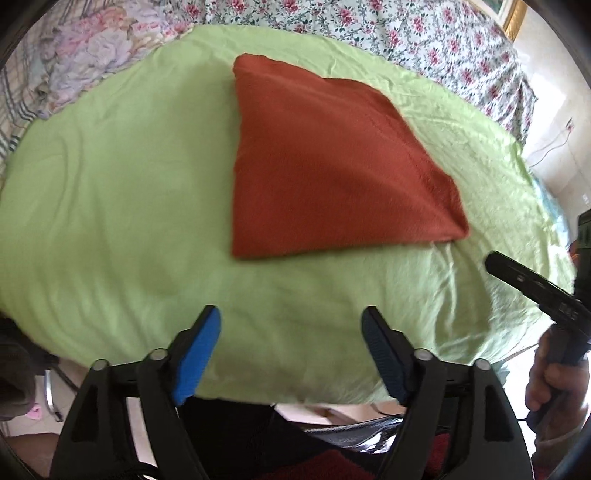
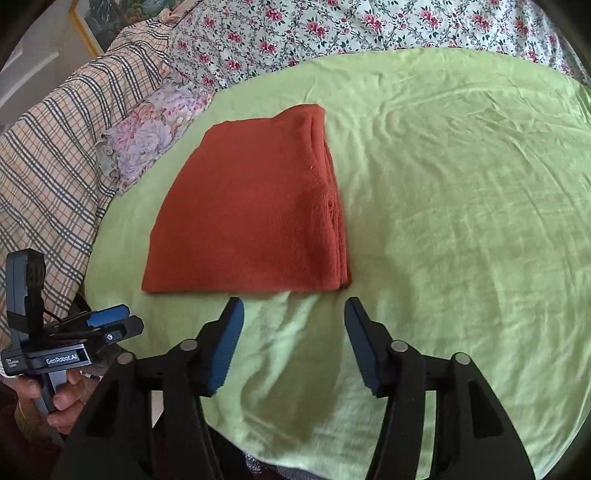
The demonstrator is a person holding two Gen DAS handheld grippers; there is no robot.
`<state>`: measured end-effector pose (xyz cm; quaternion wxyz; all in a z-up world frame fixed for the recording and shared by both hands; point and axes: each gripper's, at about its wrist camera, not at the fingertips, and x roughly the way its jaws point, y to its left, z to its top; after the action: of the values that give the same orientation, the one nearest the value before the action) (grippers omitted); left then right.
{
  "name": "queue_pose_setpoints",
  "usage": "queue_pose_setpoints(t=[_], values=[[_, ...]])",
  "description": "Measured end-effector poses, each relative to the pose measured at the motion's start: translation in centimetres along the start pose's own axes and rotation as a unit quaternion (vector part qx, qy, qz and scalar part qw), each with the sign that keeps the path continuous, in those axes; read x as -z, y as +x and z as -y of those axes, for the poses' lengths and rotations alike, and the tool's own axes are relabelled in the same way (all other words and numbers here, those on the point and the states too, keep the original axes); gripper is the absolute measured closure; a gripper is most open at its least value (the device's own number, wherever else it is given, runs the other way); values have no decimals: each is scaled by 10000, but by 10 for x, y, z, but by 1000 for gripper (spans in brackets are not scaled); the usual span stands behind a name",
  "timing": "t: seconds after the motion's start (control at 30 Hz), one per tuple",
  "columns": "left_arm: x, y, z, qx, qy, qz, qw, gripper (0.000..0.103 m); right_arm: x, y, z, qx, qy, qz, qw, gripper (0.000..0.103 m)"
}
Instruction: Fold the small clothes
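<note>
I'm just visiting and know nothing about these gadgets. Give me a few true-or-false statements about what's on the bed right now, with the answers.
1. The rust-red cloth lies folded on the light green sheet. True.
2. The right gripper is clamped on the cloth. False: its jaws stand open, just short of the cloth's near edge.
3. The left gripper is open and holds nothing. True.
4. The cloth is spread out in a single layer. False: stacked layers show along its right edge in the right wrist view.
5. A floral bedspread lies beyond the green sheet. True.
</note>
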<state>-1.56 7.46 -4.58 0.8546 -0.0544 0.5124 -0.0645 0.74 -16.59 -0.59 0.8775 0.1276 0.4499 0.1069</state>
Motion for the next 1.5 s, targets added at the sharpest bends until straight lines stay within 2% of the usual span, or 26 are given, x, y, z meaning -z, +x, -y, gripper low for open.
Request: queue_pose_setpoints(t=[0.07, 0.2, 0.37, 0.53, 0.77, 1.13, 1.27, 1.5], values=[[5, -2, -1, -128, 40, -45, 9999, 22, 8, -4, -1, 32, -8, -50, 10000, 32], [11, -7, -9, -363, 25, -41, 9993, 22, 27, -10, -8, 130, -124, -175, 9997, 28], [18, -19, -18, -643, 59, 119, 9978, 22, 46, -20, -19, 94, -363, -246, 9990, 17], [18, -33, -17, -870, 225, 400, 9952, 21, 50, -20, -29, 20, -572, -288, 9979, 15], [-3, -30, 2, -932, 577, 774, 9910, 12, 28, -9, -36, -70, -700, -156, 9974, 13], [-34, -10, -6, -983, 291, 715, 9922, 7, -9, 18, -35, 6, -799, -185, 9966, 8], [-44, -5, -8, -1128, 347, 705, 9905, 7, -19, 28, -37, -22, -805, -266, 9964, 8], [-64, 0, -9, -1120, 351, 709, 9906, 6, -39, 43, -48, -3, -1031, -339, 9941, 6]])
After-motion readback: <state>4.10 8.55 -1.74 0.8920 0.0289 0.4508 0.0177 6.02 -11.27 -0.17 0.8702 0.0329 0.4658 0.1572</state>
